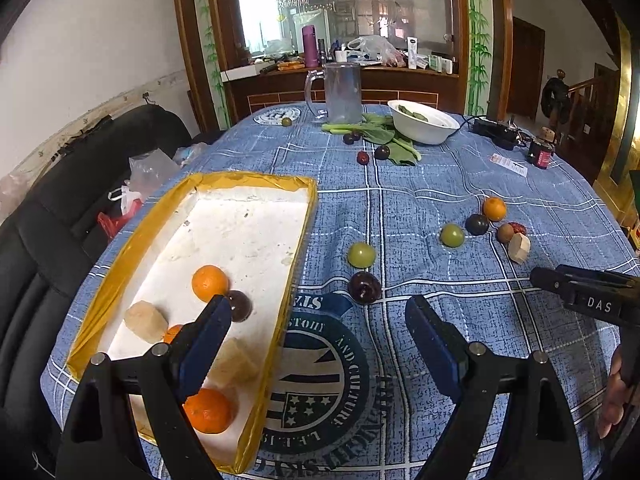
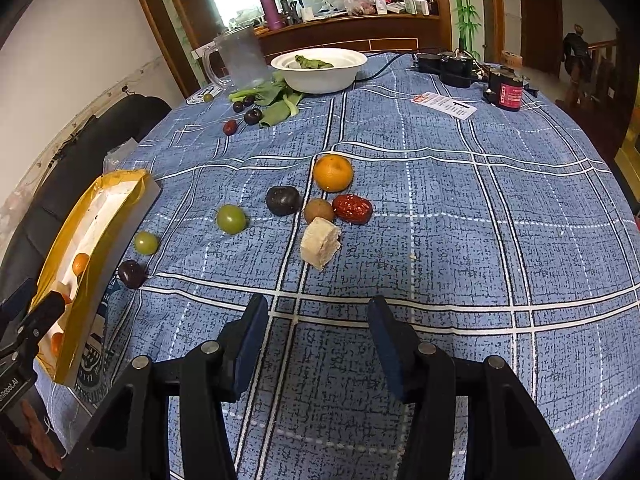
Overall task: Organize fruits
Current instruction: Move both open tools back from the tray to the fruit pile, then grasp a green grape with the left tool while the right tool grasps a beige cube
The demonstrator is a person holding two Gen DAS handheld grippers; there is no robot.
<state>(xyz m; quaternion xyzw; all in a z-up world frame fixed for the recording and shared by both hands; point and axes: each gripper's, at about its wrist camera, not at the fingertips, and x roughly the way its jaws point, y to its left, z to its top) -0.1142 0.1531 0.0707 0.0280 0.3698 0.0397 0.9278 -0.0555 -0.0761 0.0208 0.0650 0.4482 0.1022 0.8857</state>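
Observation:
A white foam tray with yellow taped rim [image 1: 256,179] lies on the blue tablecloth and holds oranges [image 1: 209,282], a dark plum [image 1: 239,305] and pale chunks [image 1: 145,321]. My left gripper [image 1: 319,322] is open and empty, its left finger over the tray. A dark plum [image 1: 364,287] and a green fruit [image 1: 361,255] lie just right of the tray. My right gripper [image 2: 318,325] is open and empty above the cloth. Ahead of it lie a pale chunk [image 2: 320,242], a kiwi [image 2: 318,210], a red date [image 2: 353,208], an orange [image 2: 333,172], a dark plum [image 2: 283,200] and green fruits [image 2: 231,219].
A white bowl [image 2: 320,67] with greens, a clear mug [image 2: 240,58], leafy greens [image 2: 276,100] and small dark fruits [image 2: 252,116] stand at the far side. A power strip [image 2: 448,65], a red-labelled jar [image 2: 507,91] and a card [image 2: 446,105] lie far right. A black sofa [image 1: 60,216] is left.

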